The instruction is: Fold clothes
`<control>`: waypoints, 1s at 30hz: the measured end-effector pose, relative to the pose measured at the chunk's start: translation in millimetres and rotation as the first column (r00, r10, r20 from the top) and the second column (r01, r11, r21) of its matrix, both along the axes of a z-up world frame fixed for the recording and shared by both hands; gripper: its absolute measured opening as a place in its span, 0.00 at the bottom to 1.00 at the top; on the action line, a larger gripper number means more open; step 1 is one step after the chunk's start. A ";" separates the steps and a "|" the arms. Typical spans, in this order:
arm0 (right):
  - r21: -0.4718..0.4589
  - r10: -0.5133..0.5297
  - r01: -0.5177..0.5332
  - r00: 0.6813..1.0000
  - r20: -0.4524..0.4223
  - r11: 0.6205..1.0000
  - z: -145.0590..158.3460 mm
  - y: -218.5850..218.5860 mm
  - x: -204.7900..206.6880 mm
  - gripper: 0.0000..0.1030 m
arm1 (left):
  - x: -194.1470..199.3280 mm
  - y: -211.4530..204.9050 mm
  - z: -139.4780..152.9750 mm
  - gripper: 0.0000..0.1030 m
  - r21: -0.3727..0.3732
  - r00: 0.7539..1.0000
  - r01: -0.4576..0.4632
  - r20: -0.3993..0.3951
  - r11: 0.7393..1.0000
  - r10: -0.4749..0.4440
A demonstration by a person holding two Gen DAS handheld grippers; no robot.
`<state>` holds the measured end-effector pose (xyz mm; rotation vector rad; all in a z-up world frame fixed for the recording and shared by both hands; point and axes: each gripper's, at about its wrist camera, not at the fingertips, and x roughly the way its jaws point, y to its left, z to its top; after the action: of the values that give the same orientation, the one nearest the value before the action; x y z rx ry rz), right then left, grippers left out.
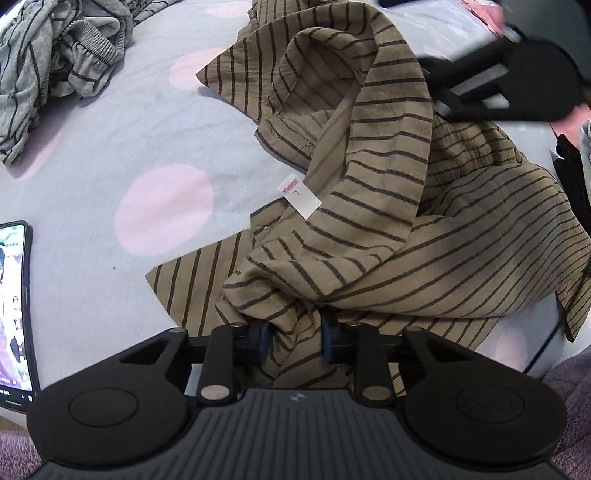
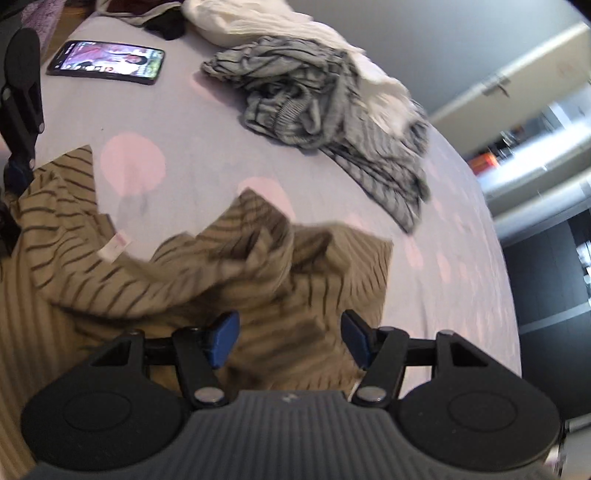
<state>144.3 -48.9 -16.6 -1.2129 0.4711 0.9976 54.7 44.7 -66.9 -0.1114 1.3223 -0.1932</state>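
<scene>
A tan garment with thin dark stripes point(image 1: 388, 206) lies crumpled on the bed, its white size label point(image 1: 298, 195) showing. My left gripper point(image 1: 295, 338) is shut on a bunched fold of this garment at its near edge. In the right wrist view the same striped garment point(image 2: 221, 269) spreads below my right gripper point(image 2: 288, 339), whose blue pads point(image 2: 223, 338) stand wide apart above the cloth with nothing between them. The right gripper also shows blurred at the upper right of the left view point(image 1: 443, 92), over the garment's far side.
A lilac bedsheet with pink dots point(image 1: 110, 147) covers the bed. A grey striped garment point(image 2: 325, 107) and a white cloth point(image 2: 280, 26) lie heaped at the far side. A lit phone point(image 2: 107, 61) rests on the sheet. Shelves and a door stand at the right.
</scene>
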 end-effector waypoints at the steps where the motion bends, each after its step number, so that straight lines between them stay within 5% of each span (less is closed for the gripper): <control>1: -0.014 0.001 -0.001 1.000 -0.012 1.000 -3.1 3.7 3.7 0.61 | -0.4 0.4 0.2 0.20 -0.002 1.000 0.001 0.001 1.000 -0.001; 3: -0.042 0.001 -0.003 0.999 -0.037 0.999 -9.2 11.2 11.1 0.52 | -1.9 2.5 0.4 0.17 -0.009 1.000 -0.001 0.005 1.000 0.001; 6: -0.069 -0.015 0.011 0.998 -0.056 0.998 -16.5 17.9 18.8 0.08 | -5.2 5.8 1.9 0.12 -0.019 1.000 -0.001 0.015 1.000 0.001; 7: -0.059 -0.039 0.037 0.998 -0.043 0.998 -16.3 16.6 18.0 0.04 | -6.6 5.9 3.6 0.10 -0.018 1.000 0.002 0.023 1.000 -0.001; 12: 0.089 -0.205 0.203 0.979 0.020 0.975 15.4 -4.7 10.5 0.02 | -12.1 5.5 29.5 0.05 0.005 0.992 0.006 0.127 1.000 -0.007; 16: 0.239 -0.334 0.303 0.937 0.105 0.923 66.7 -30.1 -1.7 0.01 | -19.6 9.6 88.0 0.04 0.000 0.957 -0.011 0.291 1.000 0.010; 23: 0.498 -0.490 0.326 0.838 0.242 0.804 188.0 -71.7 -54.1 0.01 | -33.7 17.1 197.1 0.03 -0.019 0.822 -0.037 0.568 0.999 0.041; 30: 0.650 -0.574 0.256 0.746 0.337 0.716 293.8 -104.6 -132.6 0.00 | -54.3 23.9 306.4 0.03 -0.051 0.613 -0.044 0.788 0.998 0.067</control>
<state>11.7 -153.5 277.2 -0.7135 -0.0039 0.3105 0.4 68.6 239.5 -0.0734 0.4103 -0.1750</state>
